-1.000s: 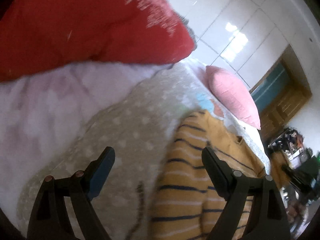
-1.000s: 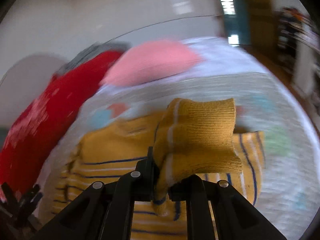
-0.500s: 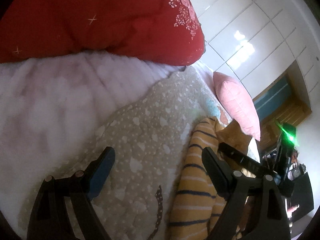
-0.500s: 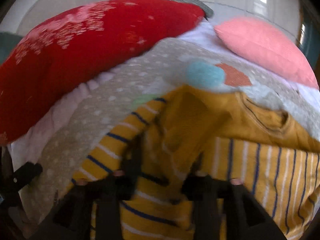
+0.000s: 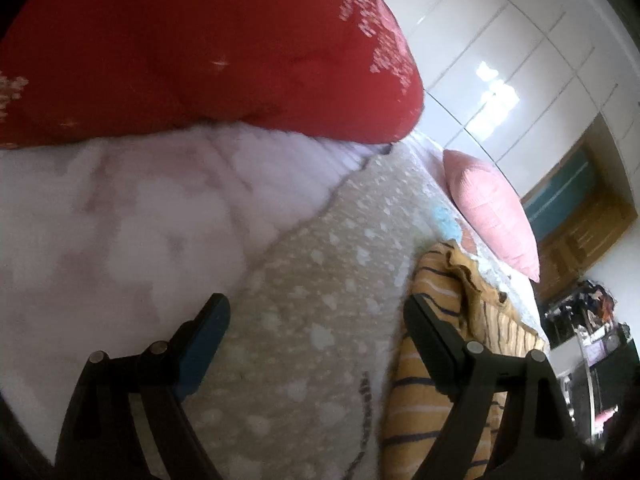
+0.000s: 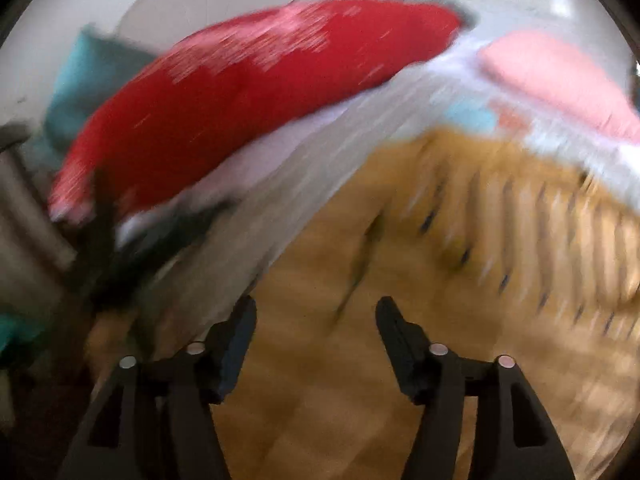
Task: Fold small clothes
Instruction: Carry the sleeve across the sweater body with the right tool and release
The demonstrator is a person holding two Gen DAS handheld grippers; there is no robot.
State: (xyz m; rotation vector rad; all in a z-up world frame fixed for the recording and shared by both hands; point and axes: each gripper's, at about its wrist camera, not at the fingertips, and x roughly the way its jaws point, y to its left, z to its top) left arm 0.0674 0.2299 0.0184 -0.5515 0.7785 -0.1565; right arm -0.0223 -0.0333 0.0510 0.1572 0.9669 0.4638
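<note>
A small mustard-yellow sweater with dark and white stripes (image 5: pixel 436 312) lies on a beige dotted blanket (image 5: pixel 320 280) on the bed. In the left wrist view it sits to the right, partly behind the right finger. My left gripper (image 5: pixel 316 312) hovers open over the blanket with nothing between its fingers. In the blurred right wrist view the sweater (image 6: pixel 460 240) fills the lower right. My right gripper (image 6: pixel 316 312) is just above it, its jaws opening, with no cloth pinched between them.
A big red quilt (image 5: pixel 200 48) lies at the back on a white fluffy cover (image 5: pixel 120 220). A pink pillow (image 5: pixel 492 208) rests at the far right. White wardrobe doors (image 5: pixel 500 60) and a wooden door stand beyond the bed.
My right gripper let go of the yellow sleeve it was pinching and swung left over the sweater. The left gripper drifted left, away from the sweater.
</note>
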